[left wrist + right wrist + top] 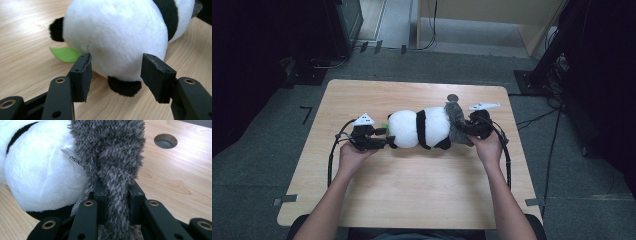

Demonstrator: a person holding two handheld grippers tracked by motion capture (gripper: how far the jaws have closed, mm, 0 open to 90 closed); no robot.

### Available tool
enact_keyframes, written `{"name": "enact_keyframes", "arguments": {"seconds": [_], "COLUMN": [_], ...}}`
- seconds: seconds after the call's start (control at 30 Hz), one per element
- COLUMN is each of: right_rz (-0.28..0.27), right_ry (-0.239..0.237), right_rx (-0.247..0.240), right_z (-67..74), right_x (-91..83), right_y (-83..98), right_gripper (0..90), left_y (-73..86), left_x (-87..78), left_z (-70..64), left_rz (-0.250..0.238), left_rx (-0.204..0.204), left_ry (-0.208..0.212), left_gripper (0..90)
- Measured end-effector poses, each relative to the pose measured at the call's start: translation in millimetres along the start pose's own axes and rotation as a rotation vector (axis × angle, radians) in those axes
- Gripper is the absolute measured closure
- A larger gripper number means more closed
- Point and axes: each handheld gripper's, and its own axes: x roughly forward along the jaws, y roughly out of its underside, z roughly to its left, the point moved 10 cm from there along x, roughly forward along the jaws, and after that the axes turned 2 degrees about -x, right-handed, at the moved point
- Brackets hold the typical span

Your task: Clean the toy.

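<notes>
Your desk (412, 190) is pale wood grain, smooth with a soft sheen. The panda (115, 37) you work on is short plush, white and black, with a flat green felt leaf (65, 54). The grey cloth (112, 157) is shaggy and long-piled. Your left gripper (116, 72) has matt black pads (156, 75), rough and chipped at the edges, on smooth black arms with brassy rivets.

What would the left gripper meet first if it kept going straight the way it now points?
Most likely the white body of the plush panda. The left gripper is open, its jaws either side of the panda's rounded end, just above a black paw. How close they are is hard to tell.
</notes>
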Motion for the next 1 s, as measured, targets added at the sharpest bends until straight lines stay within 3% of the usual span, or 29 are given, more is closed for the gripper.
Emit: {"name": "enact_keyframes", "arguments": {"seconds": [0.17, 0.37, 0.43, 0.57, 0.67, 0.77, 1.0], "right_rz": [0.000, -0.004, -0.007, -0.008, -0.007, -0.007, 0.003], "right_ry": [-0.002, -0.001, -0.007, -0.027, -0.033, -0.050, -0.068], "right_rx": [0.001, 0.004, 0.013, 0.025, 0.025, 0.024, -0.018], "right_z": [-2.0, -4.3, -5.0, -3.9, -3.1, -1.5, 6.4], "right_x": [0.8, 2.2, 3.1, 6.6, 8.7, 10.8, 17.6], "right_y": [-0.1, -1.2, -1.4, -1.2, -1.1, -0.6, -0.8], "right_gripper": [74.9, 74.9, 74.9, 74.9, 74.9, 75.3, 76.4], "left_y": [-1.2, -4.1, -3.5, -4.7, -6.5, -4.2, -2.6], "left_x": [-7.4, -4.2, -0.9, 8.2, 12.9, 13.6, 15.8], "left_z": [16.0, 33.0, 34.6, 32.1, 30.8, 27.4, 13.9], "left_rz": [-0.034, -0.092, -0.070, -0.044, -0.066, -0.065, -0.058], "left_rx": [0.005, 0.024, 0.023, 0.029, 0.037, 0.031, 0.063], "left_ry": [-0.016, -0.035, -0.025, 0.013, 0.029, 0.079, 0.140], "left_gripper": [43.5, 46.2, 45.3, 43.0, 42.2, 42.6, 37.8]}}
